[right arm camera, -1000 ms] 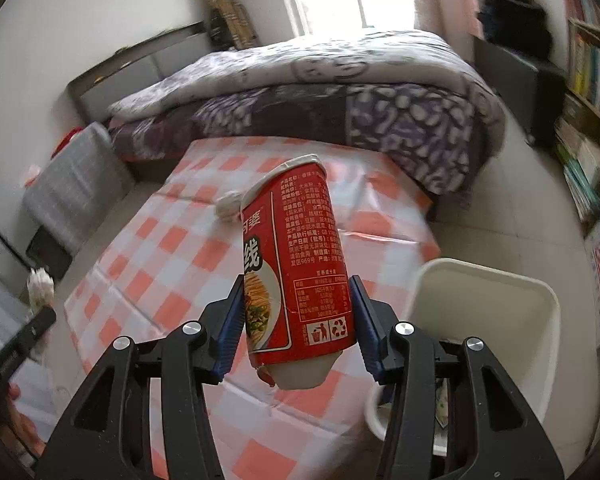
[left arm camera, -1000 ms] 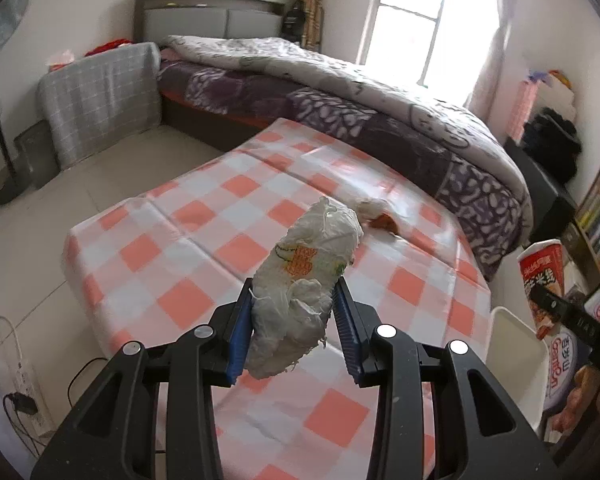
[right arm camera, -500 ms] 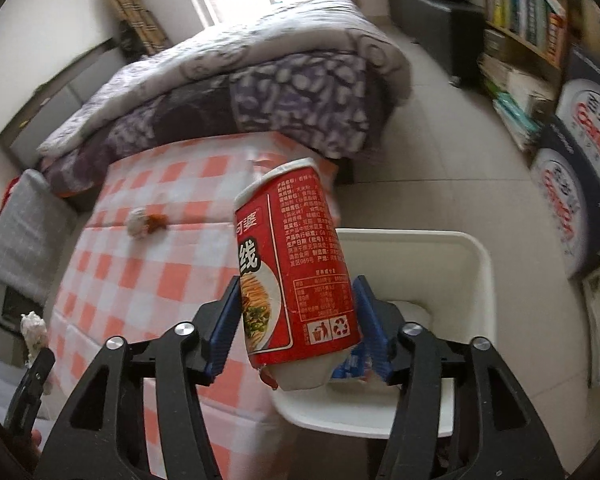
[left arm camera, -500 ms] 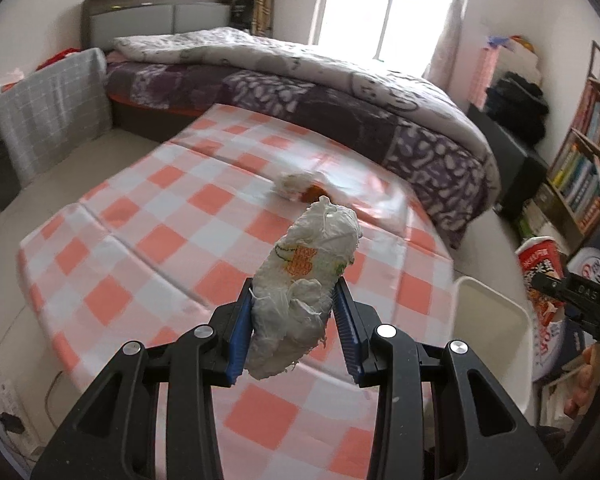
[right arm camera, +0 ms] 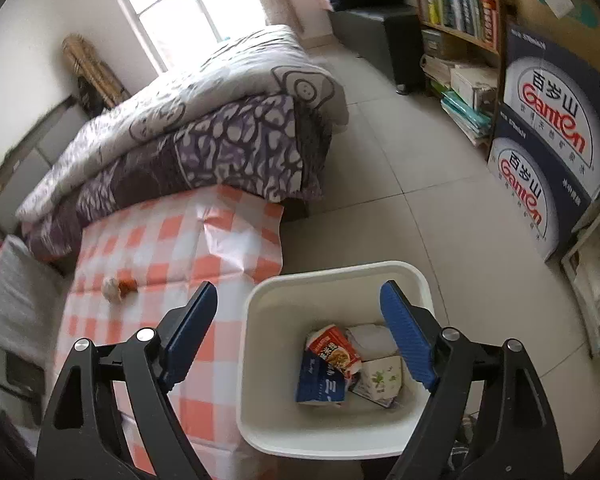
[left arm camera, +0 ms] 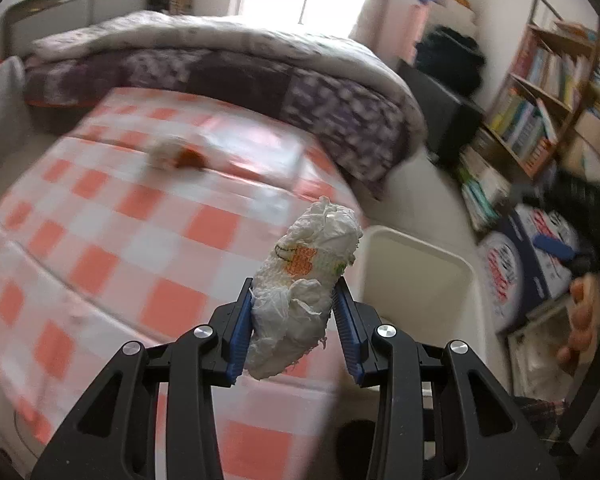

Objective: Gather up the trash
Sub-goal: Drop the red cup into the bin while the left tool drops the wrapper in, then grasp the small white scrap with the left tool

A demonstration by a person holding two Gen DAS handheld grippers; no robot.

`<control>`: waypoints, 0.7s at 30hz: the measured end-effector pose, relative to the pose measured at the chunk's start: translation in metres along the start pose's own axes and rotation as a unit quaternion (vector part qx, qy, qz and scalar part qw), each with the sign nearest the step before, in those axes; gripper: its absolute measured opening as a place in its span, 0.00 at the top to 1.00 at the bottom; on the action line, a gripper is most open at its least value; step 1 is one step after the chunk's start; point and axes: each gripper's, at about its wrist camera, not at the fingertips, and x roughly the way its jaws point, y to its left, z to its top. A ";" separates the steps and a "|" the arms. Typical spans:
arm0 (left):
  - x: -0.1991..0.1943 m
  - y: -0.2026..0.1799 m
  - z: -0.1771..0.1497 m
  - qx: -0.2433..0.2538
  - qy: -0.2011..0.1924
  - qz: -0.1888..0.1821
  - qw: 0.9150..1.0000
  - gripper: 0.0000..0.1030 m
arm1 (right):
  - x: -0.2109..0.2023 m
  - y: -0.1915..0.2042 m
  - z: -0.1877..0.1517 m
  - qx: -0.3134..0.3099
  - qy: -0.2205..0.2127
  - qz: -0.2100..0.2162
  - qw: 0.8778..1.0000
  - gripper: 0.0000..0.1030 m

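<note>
While the right tool [right arm camera: 298, 322] hangs wide open above the bin [right arm camera: 420, 280], the left tool [left arm camera: 294, 320] clamps the crumpled wrapper [left arm camera: 308, 276], long axis pointing forward, bin lying right of it

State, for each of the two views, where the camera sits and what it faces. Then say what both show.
Left wrist: on the left hand-held gripper, clamping a wad; faces table and bed; a hand at right.
Right wrist: on the open right hand-held gripper, looking down into the bin, a red cup inside.
Shared: table, bin, bed, scrap.
</note>
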 end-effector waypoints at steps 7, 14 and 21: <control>0.044 -0.057 -0.008 0.045 0.049 -0.041 0.997 0.62 | -0.003 -0.015 0.015 0.050 -0.008 0.021 0.999 0.22; 0.080 -0.093 -0.003 0.067 0.095 -0.092 0.989 0.38 | 0.001 -0.027 0.028 0.090 -0.001 0.046 0.995 0.21; 0.098 -0.038 0.027 0.043 0.088 -0.017 0.995 0.36 | 0.009 -0.019 0.029 0.093 0.030 0.083 0.992 0.19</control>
